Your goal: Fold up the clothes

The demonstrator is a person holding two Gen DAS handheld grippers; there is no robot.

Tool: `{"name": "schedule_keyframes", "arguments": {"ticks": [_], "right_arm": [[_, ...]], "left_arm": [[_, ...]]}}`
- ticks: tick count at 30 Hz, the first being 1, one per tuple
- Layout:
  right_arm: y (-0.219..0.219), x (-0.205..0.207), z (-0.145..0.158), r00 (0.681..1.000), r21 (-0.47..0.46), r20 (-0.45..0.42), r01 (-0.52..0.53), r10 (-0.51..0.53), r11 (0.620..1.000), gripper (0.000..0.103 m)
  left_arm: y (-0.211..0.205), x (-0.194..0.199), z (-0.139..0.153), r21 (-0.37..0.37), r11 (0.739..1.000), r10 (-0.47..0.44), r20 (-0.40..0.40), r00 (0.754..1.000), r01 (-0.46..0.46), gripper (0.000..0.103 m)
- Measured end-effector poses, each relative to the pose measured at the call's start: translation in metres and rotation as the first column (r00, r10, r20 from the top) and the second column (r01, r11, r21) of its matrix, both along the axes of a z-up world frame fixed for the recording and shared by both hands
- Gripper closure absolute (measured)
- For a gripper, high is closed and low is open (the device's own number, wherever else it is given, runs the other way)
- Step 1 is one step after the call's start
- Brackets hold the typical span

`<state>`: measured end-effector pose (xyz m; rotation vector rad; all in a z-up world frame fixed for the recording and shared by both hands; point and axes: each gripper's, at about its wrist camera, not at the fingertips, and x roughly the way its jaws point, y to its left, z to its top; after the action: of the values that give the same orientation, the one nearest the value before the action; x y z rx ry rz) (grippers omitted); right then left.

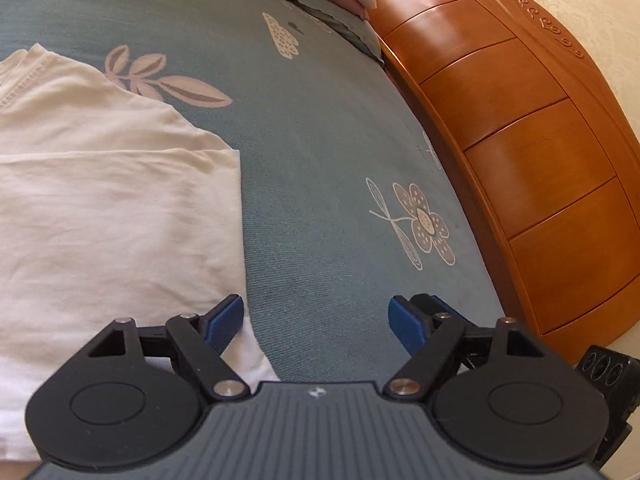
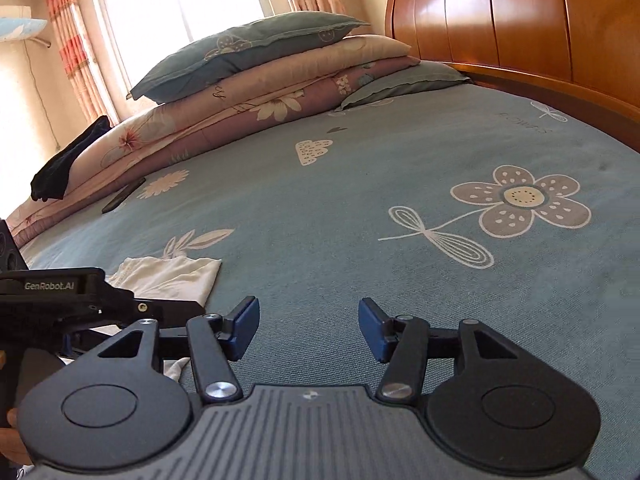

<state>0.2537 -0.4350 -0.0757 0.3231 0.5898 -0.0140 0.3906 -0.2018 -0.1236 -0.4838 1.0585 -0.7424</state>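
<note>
A white T-shirt lies partly folded on the blue-green flowered bedsheet, filling the left of the left wrist view. My left gripper hovers open over the shirt's right edge, its left pad above the cloth and its right pad above bare sheet, nothing between them. In the right wrist view the white T-shirt shows at lower left, partly hidden behind the other gripper's black body. My right gripper stands open over bare bedsheet to the right of the shirt, holding nothing.
A wooden headboard runs along the bed's right side. Stacked pillows and a folded quilt lie at the far end, with a dark garment and a dark flat object beside them. A window with curtains is behind.
</note>
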Motion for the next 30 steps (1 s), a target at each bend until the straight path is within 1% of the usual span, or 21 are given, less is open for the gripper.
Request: {"name": "schedule_keyframes", "arguments": {"ticks": [2, 5, 6, 8, 10, 13, 15, 17, 20, 22, 24, 26, 27, 28, 29, 30], "right_arm": [[-0.002, -0.001, 0.000, 1.000, 0.003, 0.000, 0.004, -0.004, 1.000, 0.043], [-0.001, -0.002, 0.000, 1.000, -0.007, 0.002, 0.001, -0.001, 1.000, 0.041], [-0.002, -0.002, 0.000, 1.000, -0.008, 0.005, 0.000, 0.000, 1.000, 0.041], [-0.003, -0.002, 0.002, 1.000, 0.000, 0.011, 0.004, -0.004, 1.000, 0.040], [-0.005, -0.003, 0.002, 1.000, 0.010, 0.010, 0.009, -0.009, 1.000, 0.040], [-0.004, -0.003, 0.002, 1.000, 0.011, 0.004, 0.009, -0.009, 1.000, 0.040], [-0.003, -0.003, 0.002, 1.000, 0.005, 0.003, 0.005, -0.005, 1.000, 0.040], [-0.001, -0.003, 0.002, 1.000, -0.002, 0.006, 0.003, -0.003, 1.000, 0.039], [0.000, -0.002, 0.001, 1.000, -0.009, -0.005, -0.001, 0.001, 1.000, 0.039], [0.001, -0.001, 0.002, 1.000, -0.009, -0.007, -0.008, 0.008, 1.000, 0.039], [0.003, -0.002, 0.003, 1.000, -0.011, -0.003, -0.012, 0.012, 1.000, 0.034], [0.005, -0.002, 0.004, 1.000, -0.013, 0.000, -0.013, 0.013, 1.000, 0.033], [0.006, -0.003, 0.004, 1.000, -0.014, 0.000, -0.017, 0.017, 1.000, 0.033], [0.007, -0.003, 0.005, 1.000, -0.017, 0.002, -0.018, 0.018, 1.000, 0.033], [0.008, -0.004, 0.006, 1.000, -0.019, 0.004, -0.018, 0.018, 1.000, 0.033], [0.009, -0.004, 0.006, 1.000, -0.023, 0.004, -0.021, 0.021, 1.000, 0.033]], "left_arm": [[-0.010, 0.011, -0.003, -0.033, 0.999, 0.009, -0.003, 1.000, -0.009, 0.024], [-0.016, 0.020, 0.002, -0.052, 0.998, 0.037, -0.016, 0.999, -0.038, 0.024], [-0.015, 0.019, 0.005, -0.065, 0.997, 0.037, -0.006, 0.999, -0.037, 0.024], [-0.006, 0.011, 0.015, -0.076, 0.996, 0.056, 0.046, 0.997, -0.052, 0.024], [0.005, 0.005, 0.021, -0.049, 0.996, 0.084, 0.091, 0.992, -0.080, 0.024], [0.012, 0.008, 0.016, 0.007, 0.994, 0.109, 0.088, 0.990, -0.111, 0.024], [0.009, 0.015, 0.008, 0.007, 0.994, 0.105, 0.047, 0.993, -0.106, 0.024], [0.001, 0.024, 0.002, 0.010, 0.994, 0.106, 0.044, 0.993, -0.107, 0.024], [-0.010, 0.037, 0.007, 0.029, 0.994, 0.108, 0.051, 0.993, -0.110, 0.024], [-0.011, 0.038, 0.017, 0.041, 0.995, 0.086, 0.063, 0.994, -0.089, 0.024], [-0.007, 0.030, 0.032, 0.087, 0.994, 0.054, 0.117, 0.992, -0.065, 0.024], [0.000, 0.016, 0.044, 0.178, 0.982, 0.021, 0.200, 0.980, -0.058, 0.023], [0.003, 0.008, 0.046, 0.236, 0.970, 0.001, 0.245, 0.969, -0.061, 0.023], [0.004, -0.003, 0.047, 0.325, 0.942, -0.026, 0.307, 0.951, -0.079, 0.023], [0.004, -0.012, 0.045, 0.395, 0.914, -0.053, 0.355, 0.934, -0.099, 0.023], [0.003, -0.021, 0.043, 0.459, 0.879, -0.085, 0.410, 0.908, -0.125, 0.023]]}}
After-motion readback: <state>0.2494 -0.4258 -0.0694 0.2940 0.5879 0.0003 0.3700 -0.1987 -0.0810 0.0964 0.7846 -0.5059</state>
